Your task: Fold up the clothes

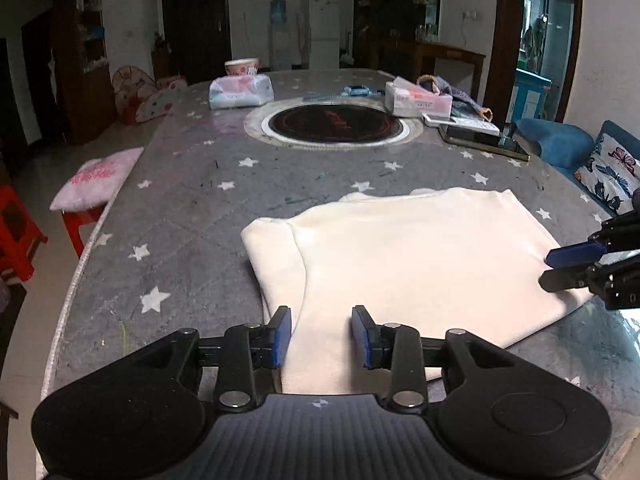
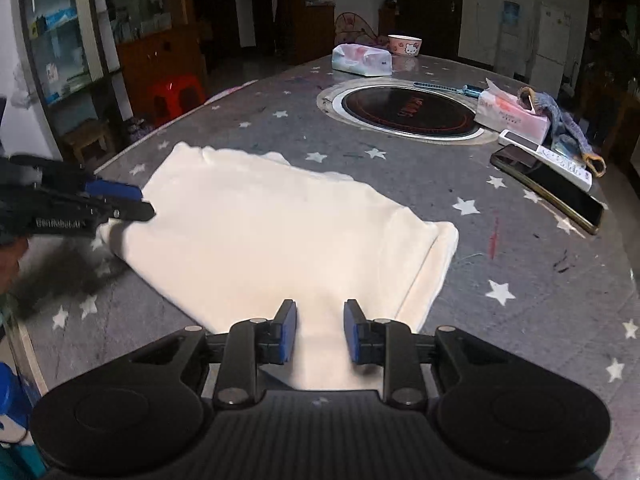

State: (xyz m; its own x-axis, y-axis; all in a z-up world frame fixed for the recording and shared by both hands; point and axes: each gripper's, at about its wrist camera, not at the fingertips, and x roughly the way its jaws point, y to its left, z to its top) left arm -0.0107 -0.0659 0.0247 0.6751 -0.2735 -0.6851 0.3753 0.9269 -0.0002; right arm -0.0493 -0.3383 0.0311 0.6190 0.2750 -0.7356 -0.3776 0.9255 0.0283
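Cream garment (image 1: 400, 256) lies folded on starred table (image 1: 192, 200); left gripper (image 1: 320, 330) and right gripper (image 2: 320, 326) gape narrowly.

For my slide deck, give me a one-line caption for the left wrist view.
Open left tool poised over the near edge of a folded cream garment on a star-patterned table.

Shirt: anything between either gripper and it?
No. The shirt lies flat on the table, and the open left gripper and open right gripper are already at its near edge. The clutter sits farther back.
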